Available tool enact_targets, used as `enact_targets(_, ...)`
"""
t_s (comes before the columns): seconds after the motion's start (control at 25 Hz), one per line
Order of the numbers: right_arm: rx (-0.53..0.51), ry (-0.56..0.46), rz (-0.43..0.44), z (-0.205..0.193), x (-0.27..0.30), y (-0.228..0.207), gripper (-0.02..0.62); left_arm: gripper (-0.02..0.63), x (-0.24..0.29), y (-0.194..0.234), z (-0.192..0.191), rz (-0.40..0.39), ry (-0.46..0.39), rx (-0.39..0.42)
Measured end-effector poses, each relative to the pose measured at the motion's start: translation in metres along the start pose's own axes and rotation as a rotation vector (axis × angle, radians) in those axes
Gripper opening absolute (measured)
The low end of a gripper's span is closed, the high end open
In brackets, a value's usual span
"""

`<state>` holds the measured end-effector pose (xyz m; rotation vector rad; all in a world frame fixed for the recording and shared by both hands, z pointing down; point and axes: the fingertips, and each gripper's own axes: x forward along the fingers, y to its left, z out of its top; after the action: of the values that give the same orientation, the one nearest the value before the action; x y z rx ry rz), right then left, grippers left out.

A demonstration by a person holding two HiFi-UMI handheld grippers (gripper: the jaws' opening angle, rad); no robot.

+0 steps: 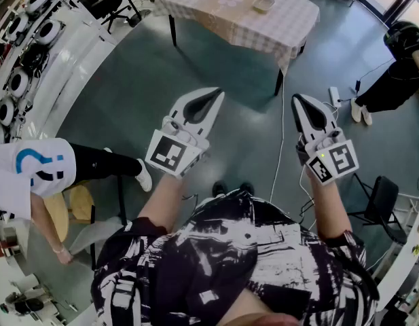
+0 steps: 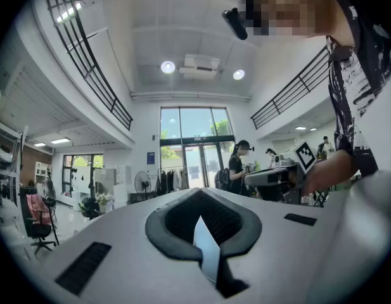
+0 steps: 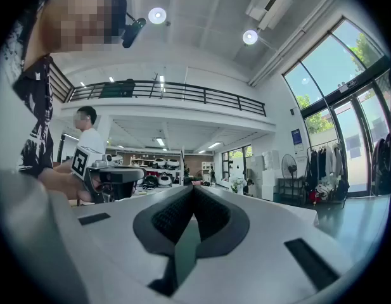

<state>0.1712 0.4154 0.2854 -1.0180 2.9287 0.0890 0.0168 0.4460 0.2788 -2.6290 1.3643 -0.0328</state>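
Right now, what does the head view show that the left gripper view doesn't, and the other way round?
Only the head view: the table with a checked cloth and a small dish on it, seen from above. Only the left gripper view: ceiling lights, glass doors and a standing fan. Both: the left tool, jaws together on nothing, and the right tool beside it.

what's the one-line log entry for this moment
left tongs: shut, empty | right tongs: shut, empty | both in air above floor | checked table ahead, untouched
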Motion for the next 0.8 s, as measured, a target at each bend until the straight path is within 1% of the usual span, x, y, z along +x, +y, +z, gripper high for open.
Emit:
enact_targets(0.64, 0.0, 0.0, 0.007, 0.003, 0.0076, 0.0036, 0.0, 0.0, -0.0017, 0.0073, 0.0025, 0.001, -0.006, 0.002)
enact_targets(0.8, 0.002, -0.009, -0.012, 0.0053, 0.007, -0.0009, -0.001, 0.0, -0.0015, 0.0082, 0.0042, 0.002, -0.006, 0.004)
